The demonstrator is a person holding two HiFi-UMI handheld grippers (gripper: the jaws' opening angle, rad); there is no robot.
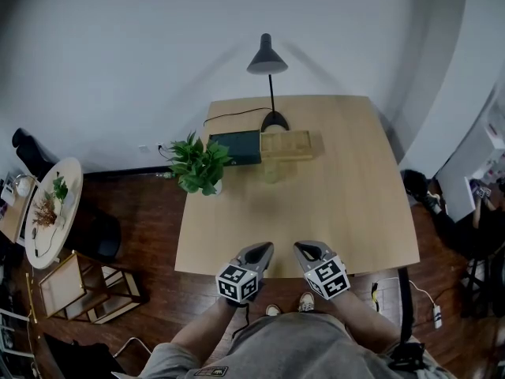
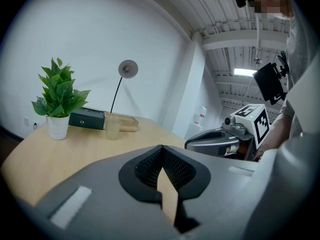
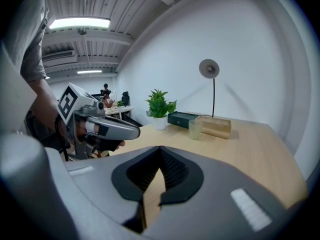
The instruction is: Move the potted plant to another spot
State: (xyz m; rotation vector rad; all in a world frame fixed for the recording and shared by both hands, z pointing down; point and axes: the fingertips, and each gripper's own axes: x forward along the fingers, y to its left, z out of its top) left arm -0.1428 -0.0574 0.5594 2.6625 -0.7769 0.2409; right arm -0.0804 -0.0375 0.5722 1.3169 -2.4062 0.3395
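Note:
The potted plant (image 1: 199, 164), leafy green in a white pot, stands at the wooden table's (image 1: 347, 212) far left edge; it also shows as the plant (image 2: 58, 100) and the plant (image 3: 159, 107) in the gripper views. My left gripper (image 1: 263, 250) and right gripper (image 1: 303, 249) hover side by side over the table's near edge, far from the plant. Both are shut with nothing between their jaws. The left gripper (image 2: 162, 148) tips meet in its own view, and so do the right gripper (image 3: 160, 149) tips.
Behind the plant lie a dark green box (image 1: 235, 147), a wooden tray (image 1: 287, 145) and a clear cup (image 1: 271, 171). A black desk lamp (image 1: 268, 65) stands at the far edge. A round side table (image 1: 52, 212) and a wooden stool (image 1: 79, 287) are on the floor at left.

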